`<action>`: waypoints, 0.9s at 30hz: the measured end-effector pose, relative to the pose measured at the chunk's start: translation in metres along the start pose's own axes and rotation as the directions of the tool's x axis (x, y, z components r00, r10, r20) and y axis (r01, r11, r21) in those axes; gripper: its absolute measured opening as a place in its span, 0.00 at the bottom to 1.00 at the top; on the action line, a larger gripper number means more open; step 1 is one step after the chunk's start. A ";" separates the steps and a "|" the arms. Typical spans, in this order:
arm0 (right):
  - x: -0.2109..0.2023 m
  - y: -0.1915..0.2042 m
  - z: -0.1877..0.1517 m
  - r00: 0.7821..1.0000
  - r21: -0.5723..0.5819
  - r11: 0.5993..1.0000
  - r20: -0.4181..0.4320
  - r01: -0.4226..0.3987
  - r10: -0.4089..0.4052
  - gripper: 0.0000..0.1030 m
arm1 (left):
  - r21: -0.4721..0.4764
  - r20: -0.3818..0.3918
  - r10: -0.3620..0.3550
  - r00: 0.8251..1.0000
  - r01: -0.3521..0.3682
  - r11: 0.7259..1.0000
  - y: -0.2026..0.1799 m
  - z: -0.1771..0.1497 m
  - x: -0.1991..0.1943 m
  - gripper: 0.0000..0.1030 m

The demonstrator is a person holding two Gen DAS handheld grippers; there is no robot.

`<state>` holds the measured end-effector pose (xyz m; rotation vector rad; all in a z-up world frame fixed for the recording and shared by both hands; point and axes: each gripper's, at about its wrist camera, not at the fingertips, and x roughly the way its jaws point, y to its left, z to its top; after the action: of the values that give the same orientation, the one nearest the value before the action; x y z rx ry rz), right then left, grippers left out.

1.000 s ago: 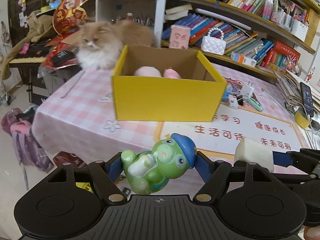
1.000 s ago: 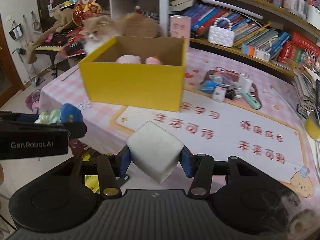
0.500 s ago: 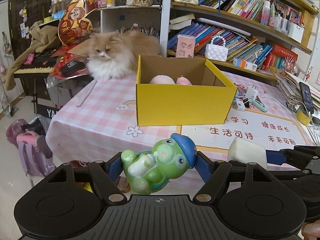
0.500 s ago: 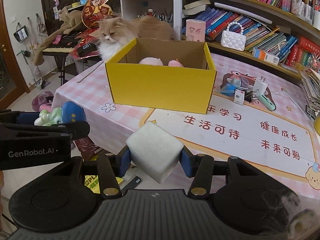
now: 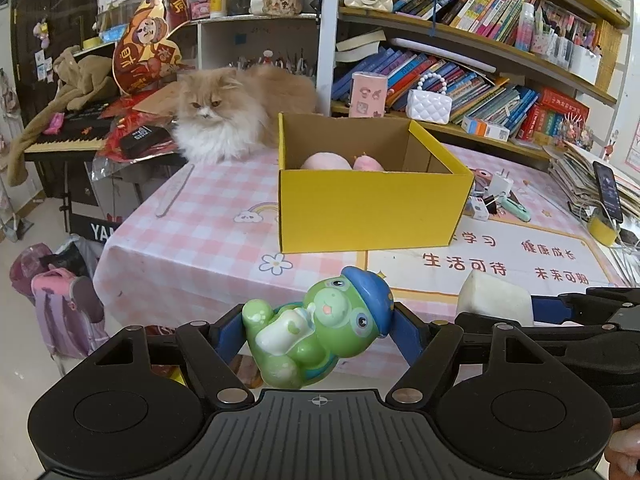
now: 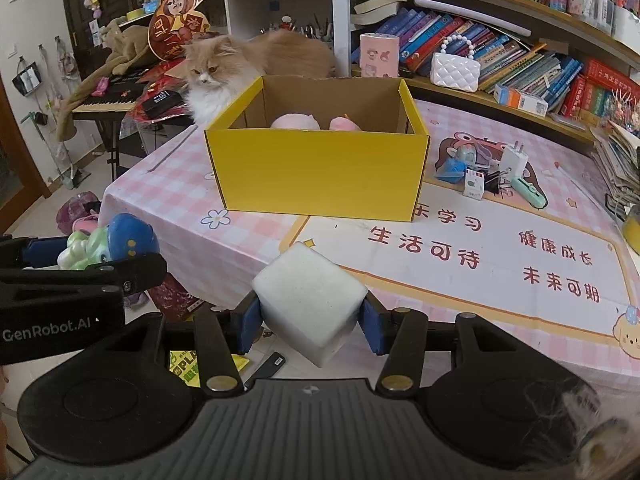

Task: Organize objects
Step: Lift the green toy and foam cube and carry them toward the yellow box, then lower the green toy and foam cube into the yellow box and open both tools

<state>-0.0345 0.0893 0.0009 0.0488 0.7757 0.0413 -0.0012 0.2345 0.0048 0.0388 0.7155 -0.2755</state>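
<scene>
My left gripper (image 5: 316,330) is shut on a green frog toy with a blue cap (image 5: 316,330), held in the air before the table's front edge. My right gripper (image 6: 310,316) is shut on a white foam cube (image 6: 310,304), also off the table's front. Each gripper shows in the other's view: the cube (image 5: 494,300) at right, the frog (image 6: 108,244) at left. An open yellow cardboard box (image 5: 372,212) (image 6: 320,172) stands on the table ahead, with two pink soft toys (image 5: 326,162) (image 6: 294,121) inside.
A fluffy orange and white cat (image 5: 224,120) (image 6: 224,68) sits behind the box at the table's far left. Small clutter, a charger and clips (image 6: 492,176), lies right of the box. Bookshelves (image 5: 460,68) stand behind. Bags (image 5: 60,304) lie on the floor at left.
Both grippers have drawn back from the table with their toys still held; the box and cat now look smaller and farther, and the box has shifted right in the left view.
</scene>
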 end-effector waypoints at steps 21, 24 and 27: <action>0.037 -0.030 0.049 1.000 0.012 1.000 0.022 -0.019 0.018 0.47 | -0.049 0.032 0.050 0.998 -0.049 0.998 -0.010 0.053 0.042 0.73; 0.048 -0.036 0.072 0.999 -0.007 1.000 0.048 -0.025 0.026 0.47 | -0.045 0.048 0.063 0.997 -0.061 0.997 -0.016 0.069 0.052 0.73; 0.058 -0.044 0.096 0.997 -0.013 1.000 0.074 -0.027 0.028 0.47 | -0.048 0.067 0.071 0.995 -0.068 0.997 -0.021 0.084 0.062 0.73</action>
<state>0.0752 0.0463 0.0262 0.0497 0.7008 0.0701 0.0925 0.1891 0.0290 0.0111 0.6505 -0.1926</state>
